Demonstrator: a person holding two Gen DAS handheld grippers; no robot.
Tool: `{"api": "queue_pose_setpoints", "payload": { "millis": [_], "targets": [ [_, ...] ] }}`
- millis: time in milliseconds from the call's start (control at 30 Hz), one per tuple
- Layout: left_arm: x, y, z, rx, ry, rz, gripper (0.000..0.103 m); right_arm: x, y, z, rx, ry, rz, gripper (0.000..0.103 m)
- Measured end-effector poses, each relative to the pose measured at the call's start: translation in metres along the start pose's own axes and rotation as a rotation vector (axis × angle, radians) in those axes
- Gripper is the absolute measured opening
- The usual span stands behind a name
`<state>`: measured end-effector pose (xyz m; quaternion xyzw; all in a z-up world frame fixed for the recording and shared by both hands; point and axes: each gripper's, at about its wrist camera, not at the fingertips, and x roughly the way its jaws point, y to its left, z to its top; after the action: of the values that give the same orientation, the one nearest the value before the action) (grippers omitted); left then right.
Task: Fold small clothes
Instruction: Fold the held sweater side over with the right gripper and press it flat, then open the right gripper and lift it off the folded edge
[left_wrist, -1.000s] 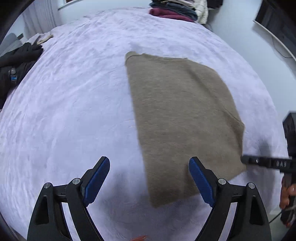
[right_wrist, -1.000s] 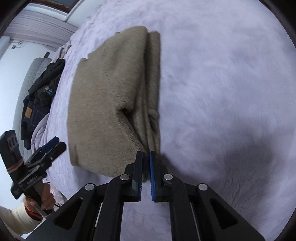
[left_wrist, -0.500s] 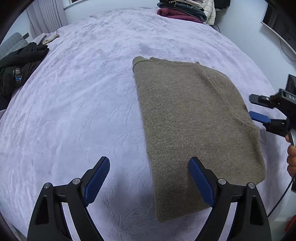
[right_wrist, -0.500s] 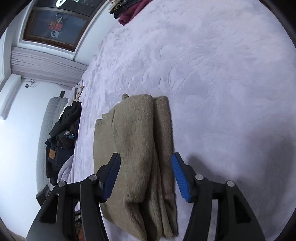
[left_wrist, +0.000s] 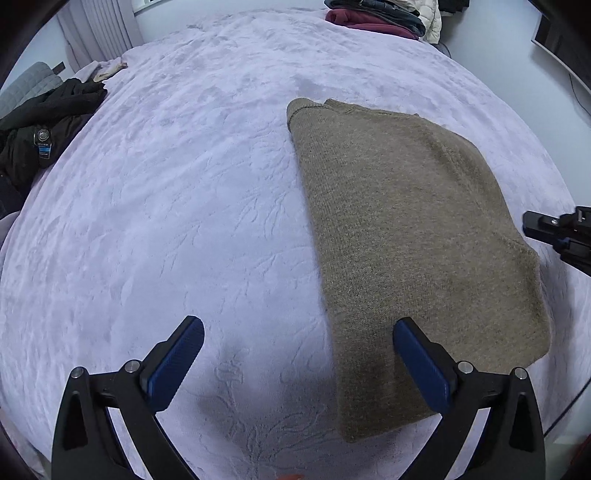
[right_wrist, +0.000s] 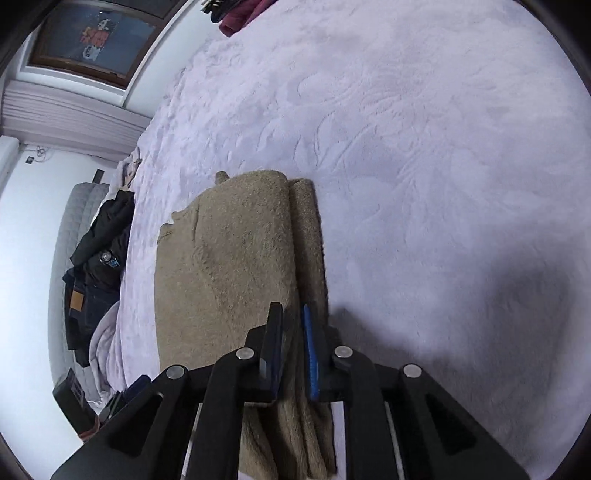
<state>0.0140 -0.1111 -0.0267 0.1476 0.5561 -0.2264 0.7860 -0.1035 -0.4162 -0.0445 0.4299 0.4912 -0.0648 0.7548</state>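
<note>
Across the lavender bedspread (left_wrist: 155, 229), from my left, I see a heap of dark clothes (left_wrist: 40, 129) at the bed's edge, well apart from the work. My left gripper (left_wrist: 297, 354) hangs above the cover with its fingers spreading wide and nothing between them; its right finger (left_wrist: 421, 365) overlaps the near corner of the folded brown knit sweater (left_wrist: 406, 229), which lies flat on the bed to the right of centre. At its right edge my right gripper (right_wrist: 291, 350) is closing narrow, with the stacked fold layers between its fingers. I judge the knit soft, light and floppy, not slippery, so an edge or corner through all layers is the place to hold. No containers are in view
</note>
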Motion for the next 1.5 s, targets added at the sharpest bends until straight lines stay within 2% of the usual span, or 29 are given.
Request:
{"api": "queue_pose_setpoints", "payload": {
  "millis": [100,200,267,300,367,467,533,633,667,733,833,1100,1200,1233,1333,1500],
  "targets": [
    [-0.001,0.002,0.001,-0.006,0.002,0.002,0.103,-0.024,0.025,-0.017,-0.091,-0.017,0.036,0.015],
    [-0.002,-0.001,0.002,0.001,-0.002,0.014,0.103,-0.025,0.056,-0.037,-0.201,0.022,0.032,0.015],
    [0.0,-0.003,0.002,0.005,0.004,0.017,0.103,-0.018,0.062,-0.046,-0.242,0.053,-0.01,0.015],
    [0.001,-0.004,0.002,0.008,0.009,0.018,0.103,-0.008,0.062,-0.05,-0.258,0.064,-0.067,0.015],
    [0.003,-0.005,0.0,0.011,0.015,0.018,0.103,0.005,0.041,-0.057,-0.236,0.09,-0.146,0.009],
    [0.003,-0.005,-0.003,0.014,0.021,0.019,0.103,0.015,0.008,-0.064,-0.092,0.094,-0.057,0.004],
    [0.003,-0.004,-0.005,0.011,0.021,0.014,0.103,0.009,0.001,-0.067,-0.049,0.072,-0.025,0.004],
    [0.004,-0.002,-0.006,0.01,0.03,0.007,0.103,0.001,-0.003,-0.07,-0.033,0.054,-0.032,0.004],
    [0.004,-0.002,-0.006,0.007,0.032,0.009,0.103,-0.001,-0.005,-0.071,-0.033,0.05,-0.051,0.011],
    [0.004,-0.001,-0.006,0.004,0.039,0.005,0.103,-0.007,-0.012,-0.073,-0.021,0.054,-0.121,0.014],
    [0.005,0.0,-0.007,0.001,0.052,-0.001,0.103,-0.016,-0.026,-0.08,0.051,0.066,-0.071,0.014],
    [0.007,-0.001,-0.008,0.007,0.071,0.001,0.103,-0.026,-0.032,-0.095,0.076,0.082,-0.069,0.014],
    [0.008,-0.002,-0.008,0.005,0.082,-0.005,0.103,-0.024,-0.032,-0.095,0.091,0.078,-0.07,0.019],
    [0.009,-0.002,-0.008,0.004,0.087,-0.009,0.103,-0.023,-0.031,-0.095,0.09,0.078,-0.072,0.023],
    [0.012,-0.001,-0.008,-0.002,0.097,-0.012,0.103,-0.024,-0.03,-0.094,0.083,0.081,-0.059,0.045],
    [0.017,-0.001,-0.007,-0.001,0.116,-0.025,0.103,-0.022,-0.025,-0.091,0.05,0.088,-0.075,0.047]
  ]
}}
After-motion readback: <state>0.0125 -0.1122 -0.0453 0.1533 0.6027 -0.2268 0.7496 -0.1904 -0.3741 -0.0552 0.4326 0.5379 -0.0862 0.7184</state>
